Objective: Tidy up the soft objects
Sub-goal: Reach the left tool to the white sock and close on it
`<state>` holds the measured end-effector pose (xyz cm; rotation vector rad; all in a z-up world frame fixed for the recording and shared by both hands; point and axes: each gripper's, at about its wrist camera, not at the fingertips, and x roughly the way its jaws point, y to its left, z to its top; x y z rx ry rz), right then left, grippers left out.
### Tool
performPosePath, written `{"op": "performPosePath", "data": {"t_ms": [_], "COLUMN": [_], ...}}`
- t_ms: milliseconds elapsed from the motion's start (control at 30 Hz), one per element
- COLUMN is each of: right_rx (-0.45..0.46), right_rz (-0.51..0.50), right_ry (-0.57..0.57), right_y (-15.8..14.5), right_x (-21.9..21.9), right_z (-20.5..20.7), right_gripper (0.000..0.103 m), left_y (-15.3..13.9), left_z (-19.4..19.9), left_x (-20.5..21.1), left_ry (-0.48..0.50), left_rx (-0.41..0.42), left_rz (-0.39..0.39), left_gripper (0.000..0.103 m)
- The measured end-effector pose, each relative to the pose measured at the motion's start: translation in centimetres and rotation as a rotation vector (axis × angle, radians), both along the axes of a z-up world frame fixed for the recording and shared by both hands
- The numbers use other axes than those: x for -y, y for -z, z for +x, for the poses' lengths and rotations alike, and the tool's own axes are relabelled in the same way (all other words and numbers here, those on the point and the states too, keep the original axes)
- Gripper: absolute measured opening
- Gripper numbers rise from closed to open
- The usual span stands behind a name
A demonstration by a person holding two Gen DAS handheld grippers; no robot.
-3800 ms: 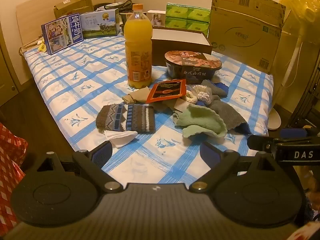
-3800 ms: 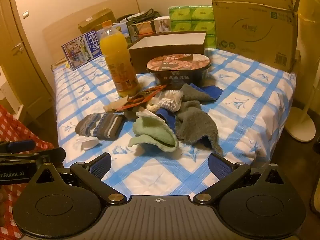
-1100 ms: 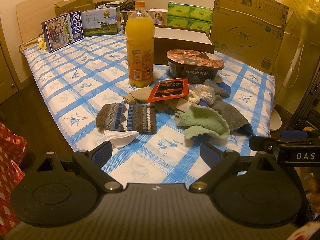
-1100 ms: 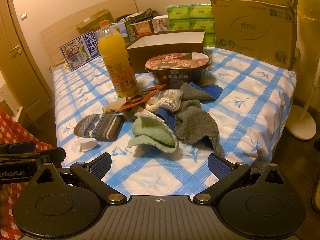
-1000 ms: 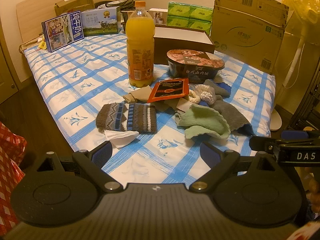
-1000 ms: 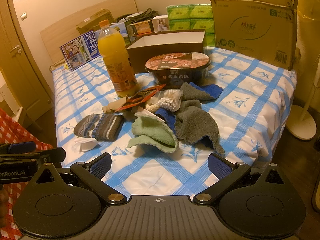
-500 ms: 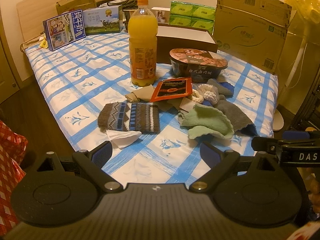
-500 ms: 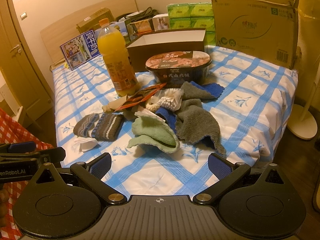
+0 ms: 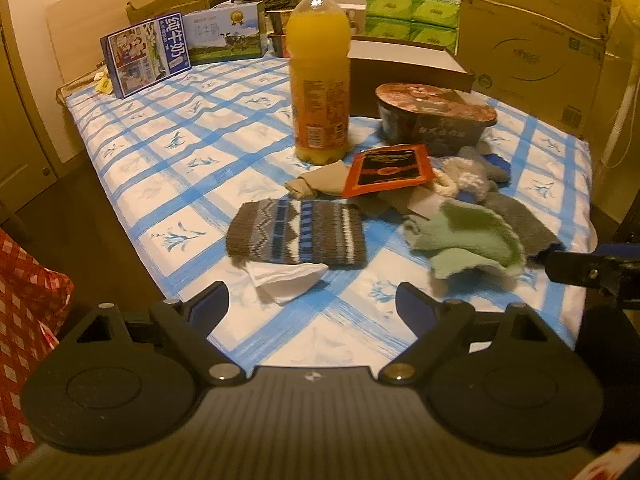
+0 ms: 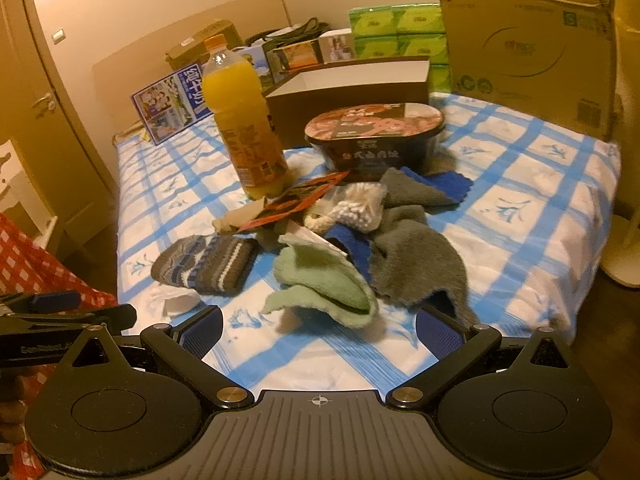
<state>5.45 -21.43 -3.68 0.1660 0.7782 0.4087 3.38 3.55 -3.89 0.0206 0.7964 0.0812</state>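
Left gripper point(image 9: 312, 304): jaws wide, empty, hovering over near edge of the blue-and-white checked bed sheet point(image 9: 192, 148). Right gripper point(image 10: 318, 326): jaws wide, empty, same near edge, just short of the cloth heap.

Landmark: tall orange-juice bottle w/ orange cap point(image 9: 319, 68), upright, mid-bed.

Soft items (task's things), all nearer the grippers than the bottle:
- Grey/blue patterned knit sock, folded flat point(image 9: 296, 234); near side of bottle, slightly left. Nearest the left gripper.
- Small white cloth scrap point(image 9: 286, 278); tucked partly under the sock's near edge.
- Pale green fleecy cloth, crumpled point(image 10: 324, 280); near-right of bottle, closest to right gripper.
- Grey fleecy cloth point(image 10: 416, 264); touching green cloth, on its right.
- Royal-blue cloth point(image 10: 440, 184); partly buried, shows in two spots in heap.
- Beige cloth, bunched point(image 9: 320, 182); just in front of bottle base.
- White bobbly item w/ cord point(image 10: 356, 204); mid-heap, kind unclear.

Non-soft, mixed in:
- Red-and-black flat foil sachet point(image 9: 390, 168); lying on heap, right of bottle base.
- Dark oval instant-noodle bowl, sealed lid point(image 10: 376, 136); right of bottle.
- Open brown cardboard box, white inside point(image 10: 352, 84); behind bottle, right.

Step in hand (est.): approach; nothing gripped yet, sorting not begun. Next move (est.): lower one gripper onto an exposed fold, sock or green cloth being easiest, and close on one layer only. Sachet sits on the beige cloth and may drag along if that's pulled first. The box looks a likely place for them, unconfirmed.
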Motion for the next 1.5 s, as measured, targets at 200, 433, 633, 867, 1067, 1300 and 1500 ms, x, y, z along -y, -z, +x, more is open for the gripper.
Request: {"op": "performPosePath", "data": {"t_ms": [200, 433, 633, 867, 1067, 1300, 1500], "right_rx": [0.020, 0.041, 0.047, 0.041, 0.023, 0.023, 0.052], "right_rz": [0.018, 0.011, -0.024, -0.066, -0.073, -0.087, -0.090], "right_ry": [-0.063, -0.158, -0.210, -0.220, -0.206, -0.213, -0.268], "right_y": [0.5, 1.2, 2.6, 4.1, 5.0, 5.5, 5.5], "right_x": [-1.7, -4.7, -6.9, -8.0, -8.1, -8.5, -9.7], "right_z": [1.8, 4.2, 5.6, 7.3, 8.5, 9.1, 9.2], "right_gripper": [0.102, 0.094, 0.090, 0.088, 0.088, 0.088, 0.088], "left_y": [0.7, 1.7, 3.4, 6.2, 8.3, 9.7, 9.2], "left_z": [1.5, 3.2, 4.7, 7.0, 8.5, 9.0, 8.8], "left_x": [-1.3, -2.2, -2.5, -2.4, -1.6, -2.1, -4.3], "left_ry": [-0.030, -0.043, -0.031, -0.015, 0.024, 0.020, -0.013], "left_rx": [-0.023, -0.037, -0.043, -0.069, -0.085, -0.094, -0.096], "left_rz": [-0.003, -0.005, -0.005, 0.031, 0.053, 0.046, -0.009], "left_gripper": [0.082, 0.078, 0.078, 0.078, 0.075, 0.057, 0.022]}}
